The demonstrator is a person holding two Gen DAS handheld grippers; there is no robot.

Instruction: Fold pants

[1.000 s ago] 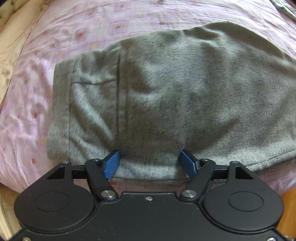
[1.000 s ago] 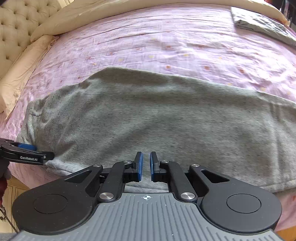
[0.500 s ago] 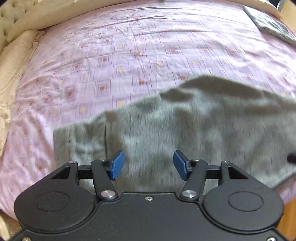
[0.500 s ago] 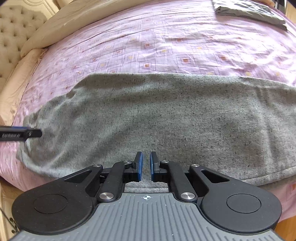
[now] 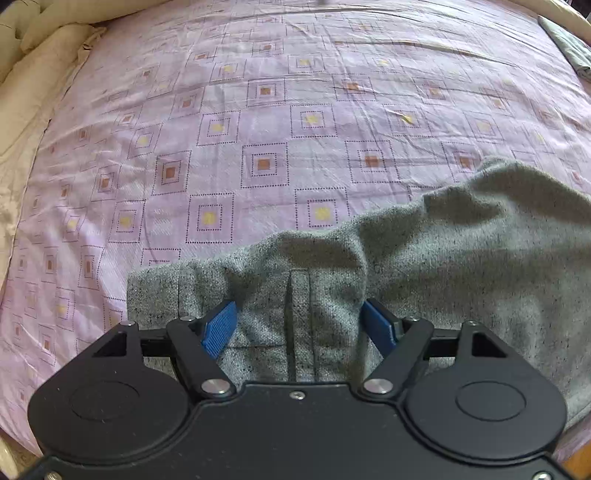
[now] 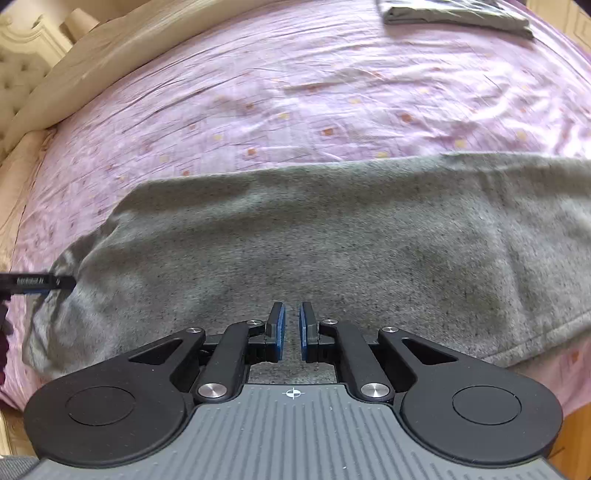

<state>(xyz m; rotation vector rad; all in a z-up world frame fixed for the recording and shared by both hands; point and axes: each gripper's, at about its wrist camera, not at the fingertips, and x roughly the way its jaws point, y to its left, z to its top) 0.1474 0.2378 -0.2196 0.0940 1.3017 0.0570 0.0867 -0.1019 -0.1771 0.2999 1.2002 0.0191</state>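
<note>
The grey pants (image 6: 314, 236) lie stretched across the near edge of a pink patterned bed. In the left wrist view their waistband end (image 5: 295, 295) bunches up between the open blue pads of my left gripper (image 5: 299, 325); the cloth sits in the gap but the pads do not press it. My right gripper (image 6: 291, 328) has its pads nearly together with a narrow gap, hovering over the middle of the pants; I see no cloth pinched between them. The left gripper (image 6: 37, 284) shows at the pants' left end in the right wrist view.
The pink bedsheet (image 5: 277, 129) stretches away beyond the pants. Cream pillows (image 5: 37, 74) and a tufted headboard (image 6: 18, 81) lie to the left. A folded dark grey garment (image 6: 454, 14) lies at the far right corner. The bed's near edge is just below the grippers.
My left gripper has tilted up and moved toward the waistband end, so more of the bed shows and the waistband now bunches between its pads. The right gripper has stayed nearly shut.
</note>
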